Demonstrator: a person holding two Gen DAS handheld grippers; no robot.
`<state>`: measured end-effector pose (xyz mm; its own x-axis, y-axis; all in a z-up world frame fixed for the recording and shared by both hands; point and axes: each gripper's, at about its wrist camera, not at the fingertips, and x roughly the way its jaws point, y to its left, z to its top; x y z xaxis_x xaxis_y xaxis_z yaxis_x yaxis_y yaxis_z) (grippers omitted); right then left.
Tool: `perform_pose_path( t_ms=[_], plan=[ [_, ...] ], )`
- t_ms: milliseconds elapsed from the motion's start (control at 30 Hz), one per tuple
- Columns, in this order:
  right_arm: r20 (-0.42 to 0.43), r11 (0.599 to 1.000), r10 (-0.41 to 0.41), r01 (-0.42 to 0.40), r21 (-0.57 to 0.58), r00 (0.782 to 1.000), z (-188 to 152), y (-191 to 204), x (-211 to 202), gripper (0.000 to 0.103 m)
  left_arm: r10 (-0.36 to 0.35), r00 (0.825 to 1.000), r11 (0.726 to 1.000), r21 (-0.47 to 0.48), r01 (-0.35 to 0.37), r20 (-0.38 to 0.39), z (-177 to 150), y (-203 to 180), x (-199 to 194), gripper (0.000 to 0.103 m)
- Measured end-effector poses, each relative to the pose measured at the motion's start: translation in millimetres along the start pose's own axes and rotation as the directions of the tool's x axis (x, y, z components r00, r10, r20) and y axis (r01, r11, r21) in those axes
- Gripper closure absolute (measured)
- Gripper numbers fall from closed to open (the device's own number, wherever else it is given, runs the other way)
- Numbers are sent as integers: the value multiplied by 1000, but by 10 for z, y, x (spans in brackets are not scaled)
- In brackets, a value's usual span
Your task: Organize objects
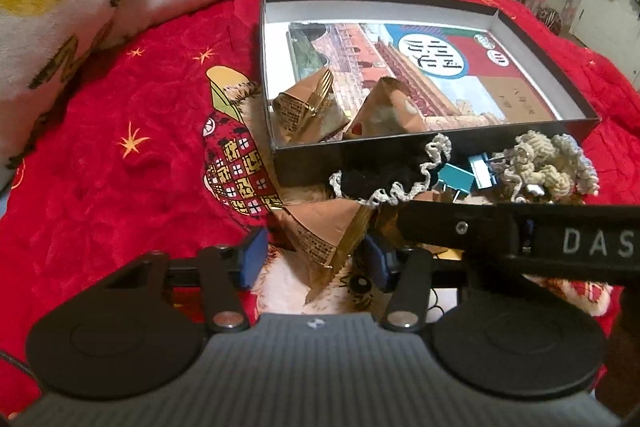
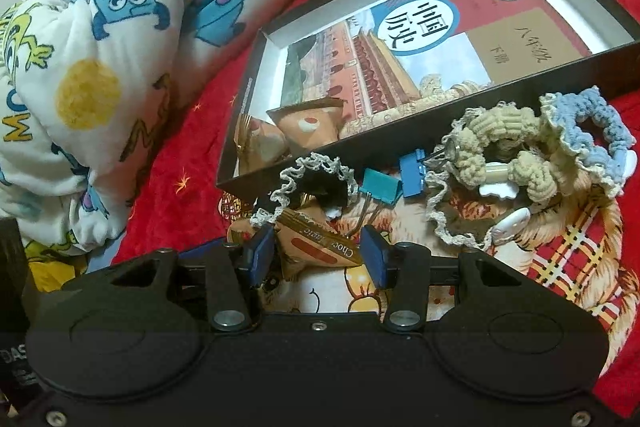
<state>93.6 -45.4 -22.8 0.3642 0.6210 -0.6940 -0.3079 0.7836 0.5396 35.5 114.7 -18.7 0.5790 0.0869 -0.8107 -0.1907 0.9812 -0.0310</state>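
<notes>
Covering bed [image 1: 120, 155]: red blanket, patterned quilt [image 2: 120, 39]

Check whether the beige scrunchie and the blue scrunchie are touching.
Touching. The right wrist view shows the blue scrunchie pressed against the beige scrunchie, their edges overlapping with no gap between them.

My bed [image 1: 120, 187] is covered with a red printed blanket. Directly on it lie a rolled cartoon quilt [image 2: 120, 67], a shallow black box [image 1: 400, 163], a pyramid-shaped brown snack packet [image 1: 320, 231] just in front of the box, a black scrunchie with pale lace edging [image 2: 320, 183], two blue binder clips [image 2: 380, 187], a beige knitted scrunchie [image 2: 508, 147] and a blue crocheted one [image 2: 592, 123].
</notes>
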Motion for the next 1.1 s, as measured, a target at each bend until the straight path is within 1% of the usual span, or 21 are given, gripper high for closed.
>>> perform_pose_path(
  t_ms=[67, 100, 200, 333, 467, 633, 733, 833, 967, 1100],
  plan=[
    [-4, 1000, -1, 1, 5, 1000, 7, 7, 34, 56, -9, 1000, 1000, -11, 9, -5, 2, 8, 15, 58],
    [-7, 1000, 2, -2, 14, 1000, 14, 8, 66, 56, -13, 1000, 1000, -16, 13, -6, 2, 11, 15, 59],
    [-16, 1000, -13, 13, 23, 1000, 23, 5, 152, 56, -9, 1000, 1000, -7, 9, -13, 10, -1, 15, 60],
    [-8, 999, -32, 32, -4, 999, 3, 51, 174, 56, 3, 1000, 1000, 14, -2, -10, 0, -32, 11, 60],
    [-5, 999, -33, 33, 8, 999, -4, 36, 162, 56, 6, 1000, 1000, 15, -6, -7, -4, -33, 15, 57],
    [1, 999, -32, 32, 24, 999, -20, 17, 140, 56, 19, 1000, 999, 31, -19, -7, -4, -51, 17, 58],
    [7, 999, -36, 35, 19, 999, -33, 26, 117, 54, 18, 1000, 999, 38, -18, -9, -3, -55, 13, 60],
    [17, 999, -33, 33, 28, 999, -51, 29, 103, 51, 13, 1000, 999, 37, -13, -12, 2, -56, 11, 63],
    [30, 998, -35, 34, 49, 999, -76, 24, 99, 50, 14, 1000, 999, 46, -13, -10, -6, -79, -2, 68],
    [45, 998, -45, 43, 54, 998, -116, 38, 95, 50, 11, 1000, 998, 54, -11, -9, -21, -86, -30, 70]
  ],
)
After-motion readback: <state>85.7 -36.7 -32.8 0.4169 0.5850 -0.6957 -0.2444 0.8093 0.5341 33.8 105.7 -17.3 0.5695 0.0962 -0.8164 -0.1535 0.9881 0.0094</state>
